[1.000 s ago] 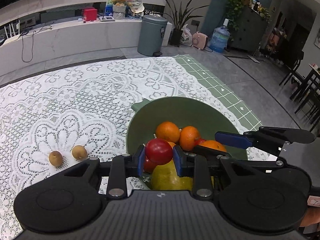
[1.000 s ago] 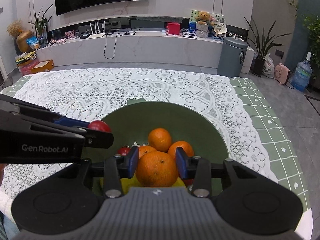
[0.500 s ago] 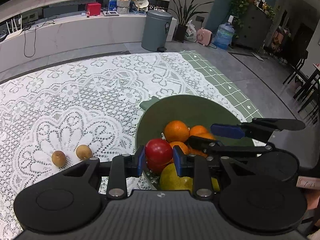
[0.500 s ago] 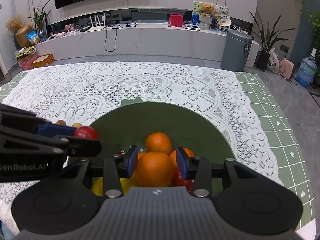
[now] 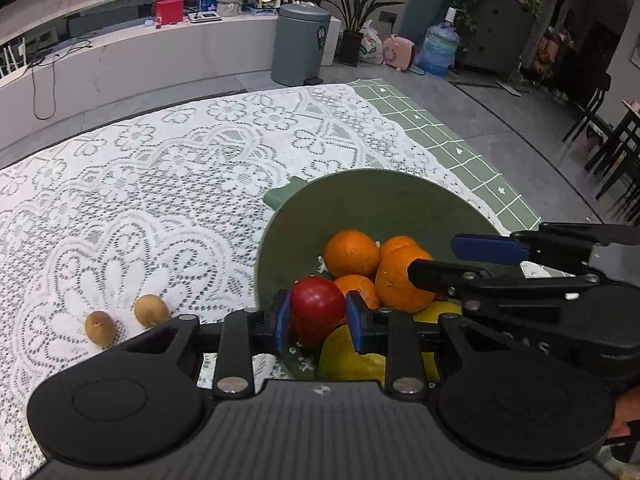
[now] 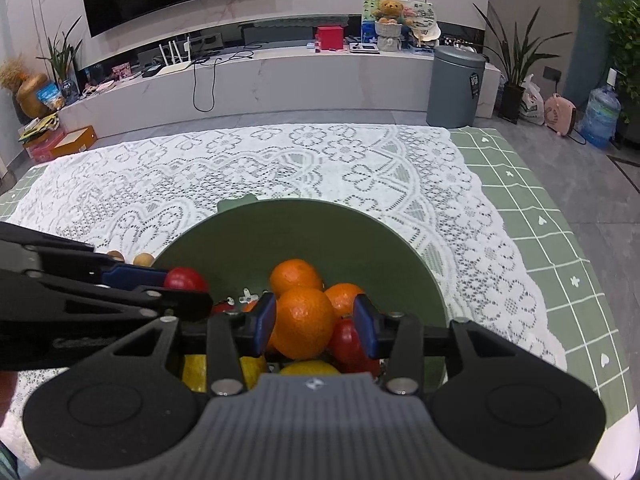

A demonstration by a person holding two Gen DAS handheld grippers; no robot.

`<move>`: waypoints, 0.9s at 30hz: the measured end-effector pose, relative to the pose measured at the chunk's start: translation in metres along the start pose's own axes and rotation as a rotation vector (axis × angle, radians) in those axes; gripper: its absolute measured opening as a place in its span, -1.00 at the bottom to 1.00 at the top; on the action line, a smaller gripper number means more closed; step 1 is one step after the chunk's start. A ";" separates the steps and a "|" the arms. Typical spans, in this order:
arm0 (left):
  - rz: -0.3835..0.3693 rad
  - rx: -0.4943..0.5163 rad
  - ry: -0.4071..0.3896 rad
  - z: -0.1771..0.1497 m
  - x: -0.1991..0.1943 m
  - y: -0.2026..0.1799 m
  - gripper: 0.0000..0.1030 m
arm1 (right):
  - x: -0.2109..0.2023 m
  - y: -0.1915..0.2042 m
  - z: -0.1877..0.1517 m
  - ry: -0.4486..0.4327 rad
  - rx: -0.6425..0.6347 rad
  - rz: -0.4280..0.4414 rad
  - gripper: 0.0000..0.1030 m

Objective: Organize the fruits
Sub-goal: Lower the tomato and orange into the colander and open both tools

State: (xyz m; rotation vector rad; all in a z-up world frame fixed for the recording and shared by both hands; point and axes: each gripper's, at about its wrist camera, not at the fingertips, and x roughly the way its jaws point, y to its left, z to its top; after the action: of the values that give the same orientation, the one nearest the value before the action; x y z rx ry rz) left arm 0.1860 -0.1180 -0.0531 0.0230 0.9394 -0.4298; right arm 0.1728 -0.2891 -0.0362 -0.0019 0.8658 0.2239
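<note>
Left wrist view: left gripper (image 5: 318, 316) clenches an apple (image 5: 317, 303), right gripper (image 6: 315, 325) grips an orange (image 6: 304, 328) above the bowl (image 5: 360, 196), likely for sorting.

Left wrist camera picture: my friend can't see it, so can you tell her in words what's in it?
The left gripper pinches a red apple over a green bowl of oranges and yellow fruit. The right gripper reaches in from the right, closed on an orange. Two small brown fruits sit on the white lace tablecloth to the left.
</note>
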 end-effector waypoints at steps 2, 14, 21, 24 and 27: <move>-0.002 0.012 0.004 0.001 0.003 -0.002 -0.36 | -0.001 0.000 -0.001 0.001 0.007 0.000 -0.21; -0.011 0.029 0.026 0.001 0.009 -0.003 -0.27 | -0.005 0.000 -0.006 0.005 0.017 -0.025 -0.12; -0.010 0.008 -0.003 0.000 -0.005 0.000 0.00 | -0.016 -0.003 -0.003 -0.023 0.035 -0.044 0.12; -0.027 -0.014 -0.035 -0.001 -0.016 0.003 0.11 | -0.021 -0.003 -0.001 -0.039 0.049 -0.050 0.16; -0.046 -0.027 -0.075 -0.002 -0.030 0.005 0.29 | -0.026 -0.001 0.000 -0.048 0.046 -0.054 0.19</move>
State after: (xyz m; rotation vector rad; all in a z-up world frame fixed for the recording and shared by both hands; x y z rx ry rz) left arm 0.1710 -0.1023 -0.0316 -0.0390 0.8733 -0.4571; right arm 0.1567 -0.2947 -0.0169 0.0223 0.8216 0.1526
